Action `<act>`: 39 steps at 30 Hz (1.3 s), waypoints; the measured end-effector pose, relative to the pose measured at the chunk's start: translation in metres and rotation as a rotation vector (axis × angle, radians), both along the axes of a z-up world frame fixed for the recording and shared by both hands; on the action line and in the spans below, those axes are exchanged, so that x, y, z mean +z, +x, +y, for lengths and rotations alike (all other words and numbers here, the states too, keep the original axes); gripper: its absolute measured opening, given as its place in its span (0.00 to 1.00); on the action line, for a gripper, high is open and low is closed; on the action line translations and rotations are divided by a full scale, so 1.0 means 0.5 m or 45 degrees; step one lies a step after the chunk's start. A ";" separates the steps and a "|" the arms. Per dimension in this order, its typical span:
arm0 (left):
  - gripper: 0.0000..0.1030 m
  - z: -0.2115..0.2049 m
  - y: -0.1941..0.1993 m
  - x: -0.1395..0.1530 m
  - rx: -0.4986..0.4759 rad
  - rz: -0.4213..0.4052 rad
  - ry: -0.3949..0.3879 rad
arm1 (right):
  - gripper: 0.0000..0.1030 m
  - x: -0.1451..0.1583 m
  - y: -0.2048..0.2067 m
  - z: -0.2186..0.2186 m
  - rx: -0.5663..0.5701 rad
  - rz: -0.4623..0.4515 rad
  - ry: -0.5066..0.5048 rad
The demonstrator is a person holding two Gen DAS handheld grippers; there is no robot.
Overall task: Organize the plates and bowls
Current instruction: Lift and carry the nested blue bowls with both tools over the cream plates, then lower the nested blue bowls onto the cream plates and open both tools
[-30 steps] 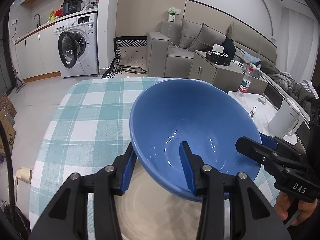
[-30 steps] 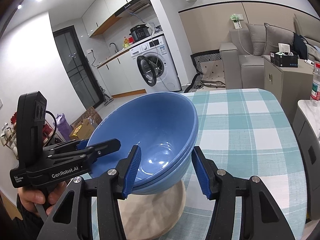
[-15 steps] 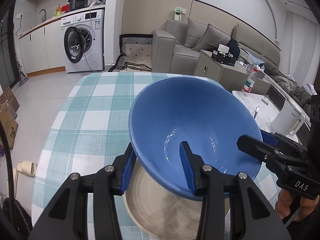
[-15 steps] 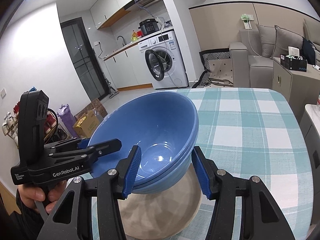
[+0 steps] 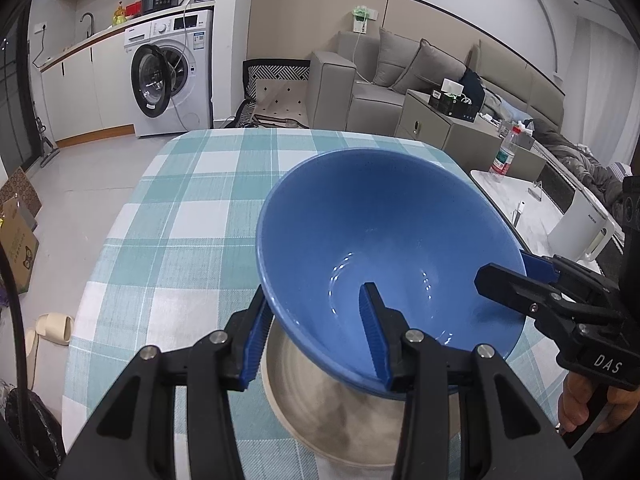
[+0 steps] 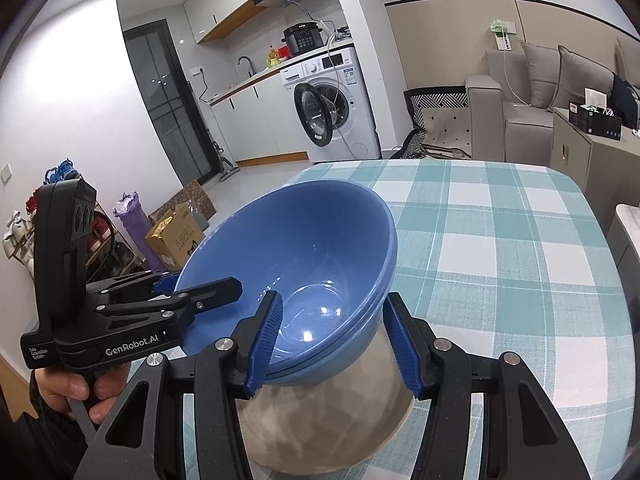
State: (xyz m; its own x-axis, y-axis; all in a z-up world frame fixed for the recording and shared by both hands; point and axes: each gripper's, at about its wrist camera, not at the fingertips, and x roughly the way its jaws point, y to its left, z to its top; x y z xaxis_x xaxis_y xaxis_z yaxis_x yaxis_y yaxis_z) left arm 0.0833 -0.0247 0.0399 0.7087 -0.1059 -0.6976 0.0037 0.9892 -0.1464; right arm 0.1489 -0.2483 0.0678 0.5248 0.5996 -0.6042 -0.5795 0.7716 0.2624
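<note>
A stack of nested blue bowls (image 5: 380,240) (image 6: 320,248) hangs tilted over a beige plate (image 5: 328,412) (image 6: 320,432) on the checked tablecloth. My left gripper (image 5: 316,332) is shut on the near wall of the stack, one pad inside and one outside. My right gripper (image 6: 334,340) is shut on the opposite wall in the same way. Each gripper also shows in the other's view: the right gripper (image 5: 516,284) and the left gripper (image 6: 200,296). The bowls hide their own base, so I cannot tell if it touches the plate.
The table (image 5: 180,208) has a teal and white checked cloth, and its far edge drops to the floor. A white kettle (image 5: 580,232) and a water bottle (image 5: 504,156) stand on a side table at the right. A washing machine (image 6: 332,108) and a sofa (image 5: 380,84) are beyond.
Both grippers have carried the bowl stack across and slightly down, and more of the plate now shows beneath it. Both grips are unchanged.
</note>
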 end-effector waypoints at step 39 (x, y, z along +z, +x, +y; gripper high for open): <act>0.92 0.034 -0.033 -0.023 -0.050 -0.053 -0.011 | 0.92 -0.028 -0.008 0.013 -0.004 -0.017 -0.074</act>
State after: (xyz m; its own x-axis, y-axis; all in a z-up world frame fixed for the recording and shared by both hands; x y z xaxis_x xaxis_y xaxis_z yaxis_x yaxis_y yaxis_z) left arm 0.0668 -0.0076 0.0284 0.7321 -0.1400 -0.6666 0.0489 0.9869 -0.1535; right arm 0.1449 -0.2417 0.0541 0.5349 0.5621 -0.6308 -0.5800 0.7872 0.2097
